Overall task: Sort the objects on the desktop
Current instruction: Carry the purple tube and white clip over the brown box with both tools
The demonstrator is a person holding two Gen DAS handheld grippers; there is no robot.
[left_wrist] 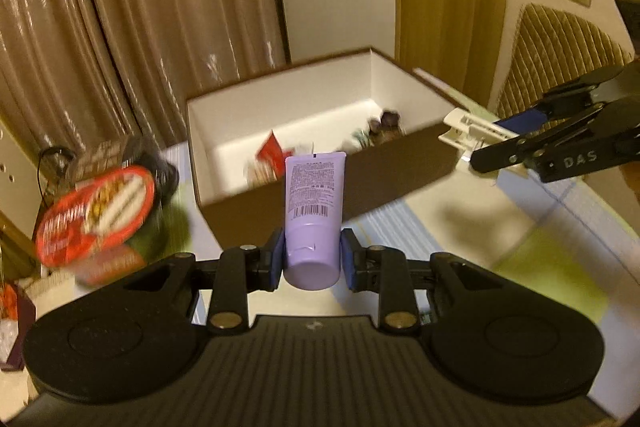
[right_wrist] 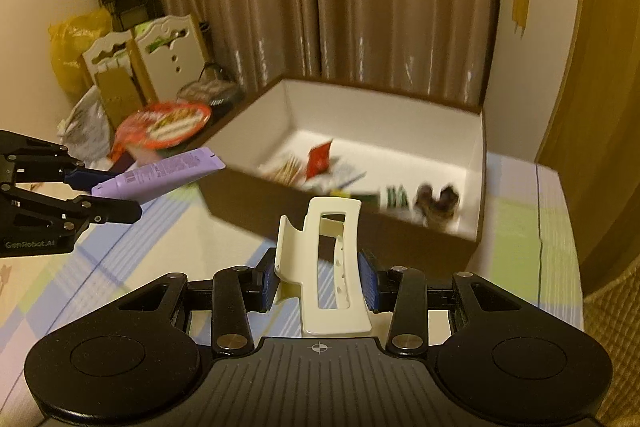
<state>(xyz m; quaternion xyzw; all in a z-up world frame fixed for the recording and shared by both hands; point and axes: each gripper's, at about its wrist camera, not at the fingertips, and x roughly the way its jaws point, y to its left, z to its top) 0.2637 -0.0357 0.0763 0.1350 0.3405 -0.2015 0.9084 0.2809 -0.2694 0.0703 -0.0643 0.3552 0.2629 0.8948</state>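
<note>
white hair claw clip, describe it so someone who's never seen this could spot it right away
Start at the big brown cardboard box with white inside walls on the checked tablecloth. In front of its near wall, the right hand-held gripper clamps a glossy cream-white plastic hair claw clip. Unlike the lilac squeeze tube held nearby, it is flat with a rectangular cut-out and teeth.

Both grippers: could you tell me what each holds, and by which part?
Left gripper: purple tube, near its cap end. Right gripper: cream hair claw clip, across its sides.

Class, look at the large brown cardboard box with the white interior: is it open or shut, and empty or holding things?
Open and partly filled. The brown cardboard box has no lid on, and a red packet and other small items lie on its white floor.
</note>
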